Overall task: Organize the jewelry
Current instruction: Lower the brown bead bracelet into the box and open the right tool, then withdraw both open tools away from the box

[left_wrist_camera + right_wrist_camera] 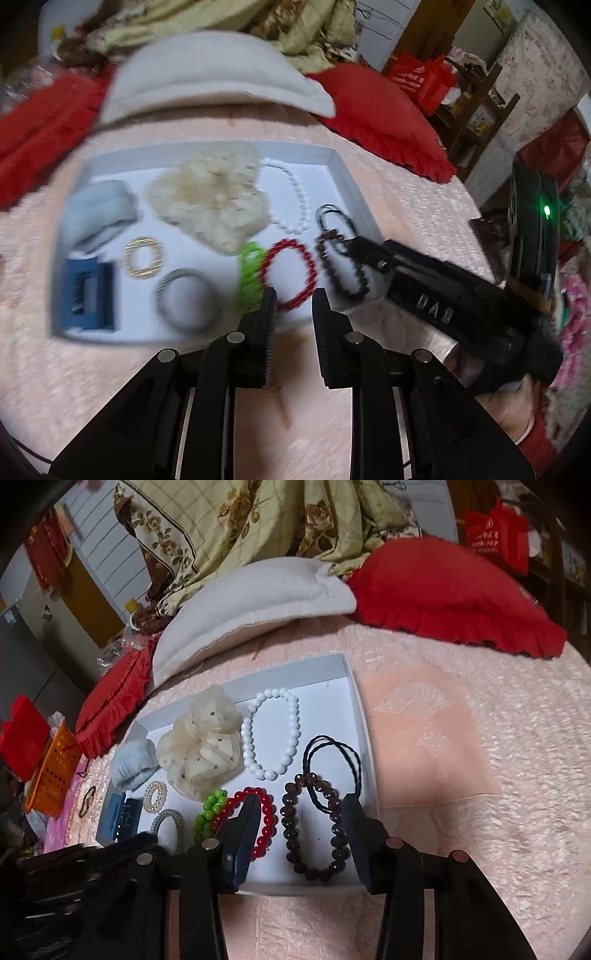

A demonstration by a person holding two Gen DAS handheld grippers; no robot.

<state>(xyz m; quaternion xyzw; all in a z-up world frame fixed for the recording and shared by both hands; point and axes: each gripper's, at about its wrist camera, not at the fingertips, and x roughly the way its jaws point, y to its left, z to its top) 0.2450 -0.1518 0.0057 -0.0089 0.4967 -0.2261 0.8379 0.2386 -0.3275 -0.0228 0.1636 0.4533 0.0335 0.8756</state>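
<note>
Left wrist view: my left gripper [294, 301] has its fingers at a narrow gap, nothing between them, hovering at the near edge of the white tray [332, 157] on the bed, tips over the red bead bracelet [286, 273]. My right gripper [345, 245] sits over the brown bead bracelet [341, 264].

Right wrist view: right gripper [301, 816] fingers spread wide, straddling the brown bead bracelet [314, 830] without pressing it. The white bead bracelet [271, 733] lies further back in the tray.
</note>
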